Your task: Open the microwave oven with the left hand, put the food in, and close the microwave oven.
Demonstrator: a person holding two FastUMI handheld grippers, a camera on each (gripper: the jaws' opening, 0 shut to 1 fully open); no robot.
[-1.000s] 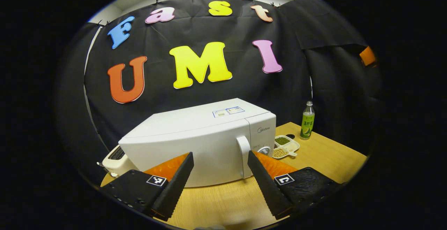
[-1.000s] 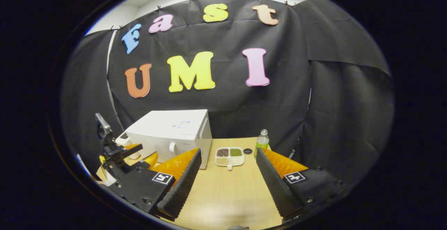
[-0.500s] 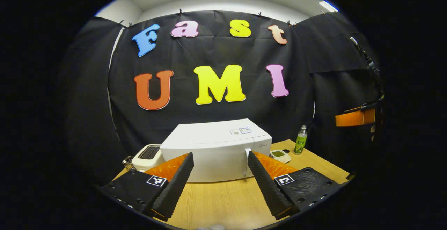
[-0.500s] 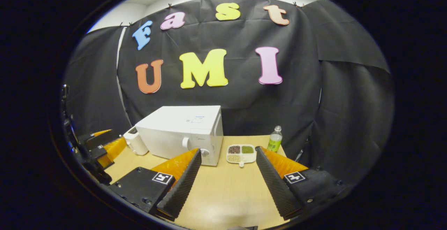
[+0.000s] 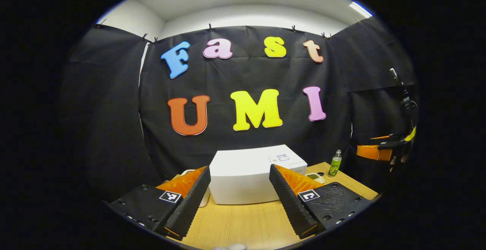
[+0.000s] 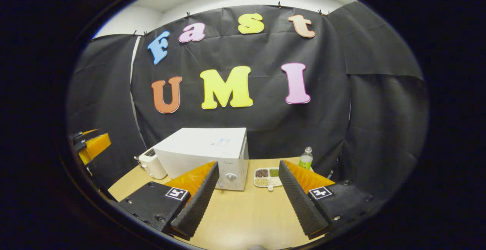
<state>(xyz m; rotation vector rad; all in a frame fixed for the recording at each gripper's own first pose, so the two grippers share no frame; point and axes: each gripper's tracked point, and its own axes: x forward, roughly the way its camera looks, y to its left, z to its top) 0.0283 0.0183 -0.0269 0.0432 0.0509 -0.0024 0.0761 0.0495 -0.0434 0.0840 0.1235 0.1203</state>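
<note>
A white microwave with its door closed stands on the wooden table, also seen as the microwave in the right gripper view. A white divided food tray holding grains lies just right of it; the tray peeks past a finger in the left gripper view. My left gripper is open, well back from the microwave front, nothing between its fingers. My right gripper is open too, above the table short of the tray. The right gripper appears at the far right edge, the left gripper at the far left.
A green drink bottle stands behind the tray, near the black wall; the bottle shows right of the microwave. A white toaster sits left of the microwave. The wooden table stretches bare in front of both grippers.
Both grippers have drawn back and up from the table; the microwave and tray look smaller and farther off. Both stayed open. The microwave door remains closed.
</note>
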